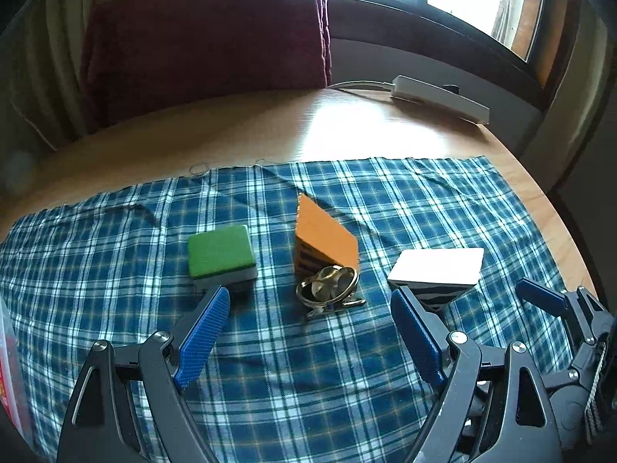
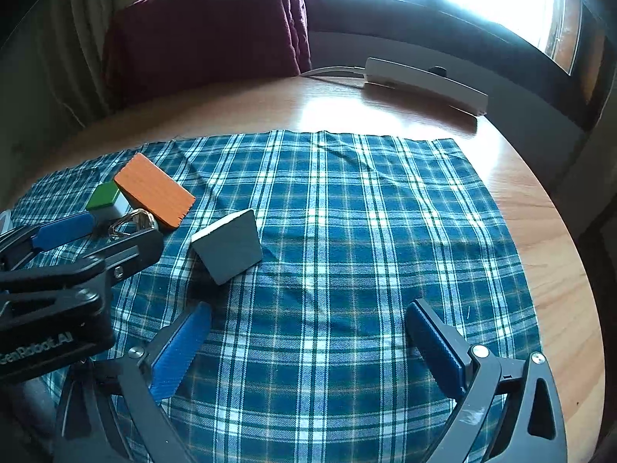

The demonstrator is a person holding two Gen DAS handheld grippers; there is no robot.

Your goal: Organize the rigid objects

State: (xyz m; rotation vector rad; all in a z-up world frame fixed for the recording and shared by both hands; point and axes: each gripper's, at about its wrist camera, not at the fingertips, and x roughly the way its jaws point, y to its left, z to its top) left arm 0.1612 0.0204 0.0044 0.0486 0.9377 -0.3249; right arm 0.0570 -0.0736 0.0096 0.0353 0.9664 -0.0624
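On the blue plaid cloth [image 1: 270,366] lie a green-topped grey block [image 1: 219,254], an orange wedge block [image 1: 324,243] and a white-topped dark block [image 1: 437,268]. A metal ring with keys [image 1: 327,289] rests against the orange wedge's near side. My left gripper [image 1: 308,301] is open, its fingers spread just short of the ring, the left one near the green block. My right gripper [image 2: 308,320] is open over bare cloth, to the right of the white-topped block [image 2: 227,247]. The right wrist view also has the orange wedge [image 2: 154,193], green block [image 2: 103,195] and the left gripper [image 2: 88,231].
A white power strip [image 1: 439,98] with its cable lies at the far right of the wooden table [image 1: 347,131]. A dark red cushioned chair back [image 1: 208,34] stands behind the table. A clear container with red marks [image 1: 9,370] sits at the left edge. A bright window is behind.
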